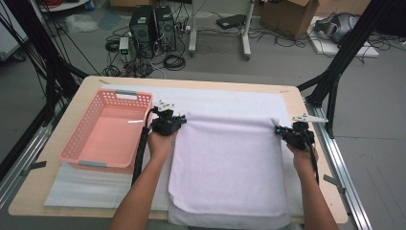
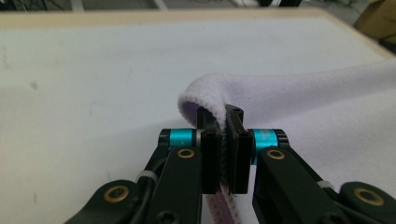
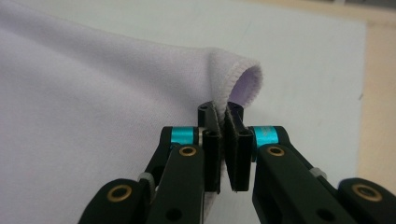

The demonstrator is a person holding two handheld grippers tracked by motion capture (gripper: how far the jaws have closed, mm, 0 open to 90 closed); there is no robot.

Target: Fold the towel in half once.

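A pale lilac towel (image 1: 227,163) lies on the white mat (image 1: 230,98) in the middle of the table, its near part hanging to the front edge. My left gripper (image 1: 181,120) is shut on the towel's far left corner (image 2: 205,95), the hemmed edge pinched between the black pads. My right gripper (image 1: 279,130) is shut on the far right corner (image 3: 240,79) in the same way. Both corners curl over the jaw tips and sit slightly above the mat. The towel's far edge stretches between the two grippers.
A pink plastic basket (image 1: 84,143) stands empty at the left of the table, close beside my left hand. Black frame posts (image 1: 335,72) rise at the right edge. Computer towers (image 1: 152,28), cables and a cardboard box (image 1: 287,17) lie on the floor beyond.
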